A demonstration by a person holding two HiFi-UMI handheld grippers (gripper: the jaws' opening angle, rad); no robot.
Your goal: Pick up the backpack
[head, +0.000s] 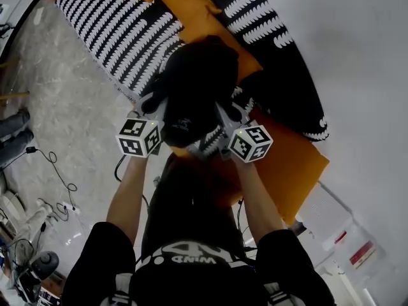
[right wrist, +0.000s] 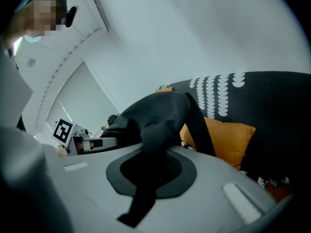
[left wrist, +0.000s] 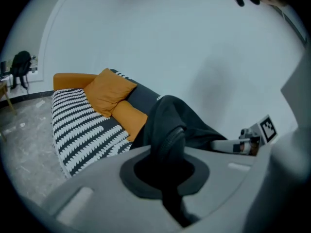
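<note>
The black backpack (head: 194,85) hangs lifted above the sofa, held from both sides. In the head view my left gripper (head: 160,110) is shut on its left side and my right gripper (head: 220,116) is shut on its right side. In the left gripper view a padded black strap of the backpack (left wrist: 167,135) runs into the shut jaws, and the other gripper (left wrist: 252,137) shows at the right. In the right gripper view a black strap of the backpack (right wrist: 155,130) is pinched the same way, with a loose end hanging below.
Under the bag lies a sofa with a black-and-white patterned cover (head: 121,30) and orange cushions (head: 204,14). A white wall (head: 357,56) stands behind it. Cables (head: 60,183) and gear lie on the marbled floor at the left. White boxes (head: 338,234) sit at the lower right.
</note>
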